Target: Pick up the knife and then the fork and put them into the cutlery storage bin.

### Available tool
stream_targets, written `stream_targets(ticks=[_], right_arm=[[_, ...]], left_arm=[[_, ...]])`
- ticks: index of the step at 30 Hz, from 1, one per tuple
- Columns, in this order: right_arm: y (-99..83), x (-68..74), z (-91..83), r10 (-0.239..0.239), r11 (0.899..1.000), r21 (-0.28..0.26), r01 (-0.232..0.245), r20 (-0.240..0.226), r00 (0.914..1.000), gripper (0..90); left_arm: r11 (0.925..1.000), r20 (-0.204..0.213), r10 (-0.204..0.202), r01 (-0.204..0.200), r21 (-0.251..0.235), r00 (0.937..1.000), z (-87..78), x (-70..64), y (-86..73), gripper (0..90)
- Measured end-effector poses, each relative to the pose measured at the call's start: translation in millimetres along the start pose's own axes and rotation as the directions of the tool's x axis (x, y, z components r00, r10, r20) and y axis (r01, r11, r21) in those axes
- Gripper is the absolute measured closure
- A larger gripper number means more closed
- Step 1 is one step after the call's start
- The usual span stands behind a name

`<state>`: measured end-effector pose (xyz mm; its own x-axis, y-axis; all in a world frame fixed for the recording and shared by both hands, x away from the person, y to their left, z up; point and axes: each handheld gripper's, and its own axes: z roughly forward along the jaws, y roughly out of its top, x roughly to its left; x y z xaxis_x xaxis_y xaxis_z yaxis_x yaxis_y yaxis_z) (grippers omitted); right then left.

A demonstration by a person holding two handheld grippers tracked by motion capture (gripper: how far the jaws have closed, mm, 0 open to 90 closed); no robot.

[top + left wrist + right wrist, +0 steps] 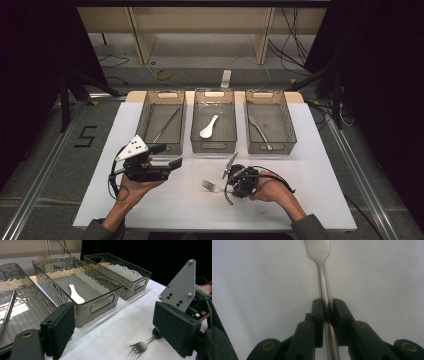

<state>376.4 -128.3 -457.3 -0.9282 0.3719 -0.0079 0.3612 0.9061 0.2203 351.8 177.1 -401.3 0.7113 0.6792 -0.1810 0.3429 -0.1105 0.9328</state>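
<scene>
Right gripper (226,182) near the front edge of the table (310,165), a little right of its middle, jaws pinched tight on the handle of a metal fork (212,187). Fork low over the white table top, perhaps touching it, tines toward the table's left edge, handle running back between the black jaws; seen from the right gripper view, handle (325,293) clamped between the two pads, neck and head of the fork stretching away over the bare white surface. Right hand (270,189) wrapped around the gripper body, cable looping beside it. Left gripper (167,156) toward the front left part of the table, held in the left hand (131,187), jaws spread wide and holding nothing, grey three-cornered plate on top. From the left gripper view, fork tines (139,347) visible between the two open black pads, well apart from both. Along the far edge, three clear bins in a row: left bin (148,111) with a long thin metal utensil, middle bin (214,143) with a white spoon (208,127), right bin (287,120) with a metal utensil lying inside.
</scene>
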Motion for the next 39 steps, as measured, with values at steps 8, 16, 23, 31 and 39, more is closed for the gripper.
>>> stream_targets(ticks=[8,16,23,31,39], right_arm=[[0.9,0.7,0.0,-0.005,1.000,0.007,0.005,-0.008,1.0000,83.8],[1.8,0.9,-1.5,-0.024,1.000,0.006,0.024,-0.007,0.9997,84.7],[-0.8,-2.5,-5.7,0.003,1.000,-0.027,-0.004,-0.023,0.9997,84.8],[-5.6,-9.4,-14.6,0.021,0.997,-0.078,-0.023,-0.027,0.9994,84.8],[-10.0,-15.6,-21.0,0.057,0.993,-0.102,-0.061,-0.040,0.9976,84.8]], left_arm=[[1.0000,-0.001,-0.001,0.001,-0.001,1.0000,-0.1,0.2,0.0,17.6],[1.0000,-0.003,0.004,-0.004,-0.002,1.0000,-0.9,0.5,0.4,17.6],[1.0000,-0.003,0.001,-0.001,-0.007,1.0000,-1.3,0.6,0.5,17.6],[1.0000,-0.004,0.002,-0.002,-0.008,1.0000,-1.7,0.5,0.9,17.6],[1.0000,-0.002,0.002,-0.002,-0.009,1.0000,-2.3,0.9,0.9,17.6]])
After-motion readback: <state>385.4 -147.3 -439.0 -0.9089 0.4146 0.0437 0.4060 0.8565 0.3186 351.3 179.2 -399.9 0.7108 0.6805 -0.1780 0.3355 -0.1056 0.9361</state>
